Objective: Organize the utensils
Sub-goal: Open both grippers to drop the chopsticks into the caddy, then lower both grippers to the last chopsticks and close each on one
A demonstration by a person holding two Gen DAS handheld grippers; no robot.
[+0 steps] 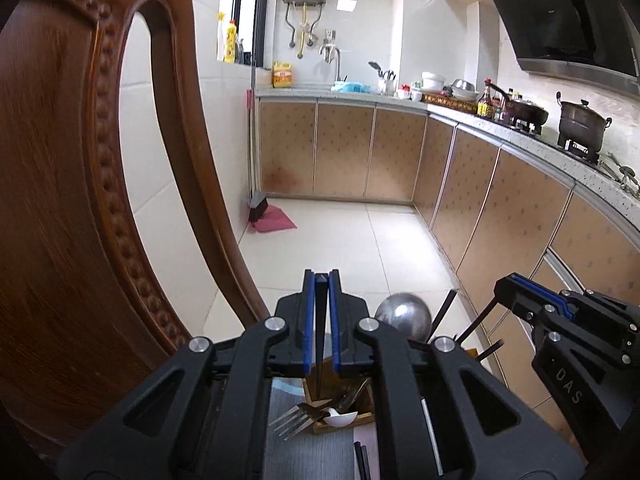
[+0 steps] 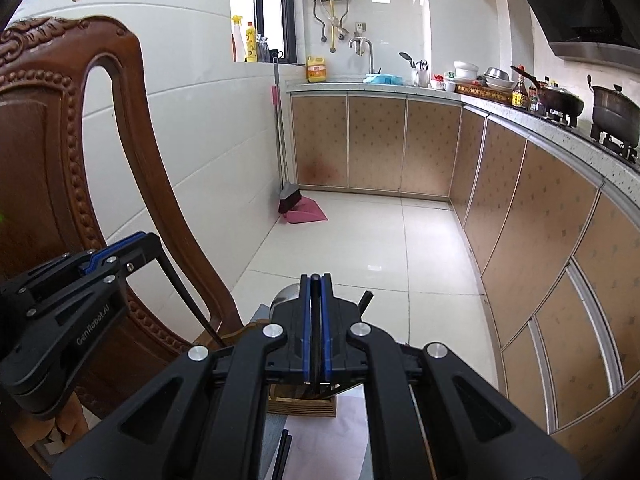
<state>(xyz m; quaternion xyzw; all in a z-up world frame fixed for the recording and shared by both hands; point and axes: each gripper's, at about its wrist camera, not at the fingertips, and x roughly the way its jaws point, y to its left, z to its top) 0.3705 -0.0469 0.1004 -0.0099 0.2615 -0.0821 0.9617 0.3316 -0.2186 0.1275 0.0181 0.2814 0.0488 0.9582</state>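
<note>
Your left gripper has its blue-lined jaws pinched on one black chopstick, which hangs steeply from the fingertips with its tip inside the wooden utensil box. That box sits directly beneath the jaws on a grey mat and holds a fork, a white spoon and further cutlery; a steel ladle bowl rises behind it. Your right gripper is likewise pressed together on a second black chopstick, which runs down between the pads toward the same box. Two more black chopsticks lie on the mat near the box. On the left stands a carved wooden chair. Beyond the grippers, the kitchen counter carries pots and bottles.
</note>
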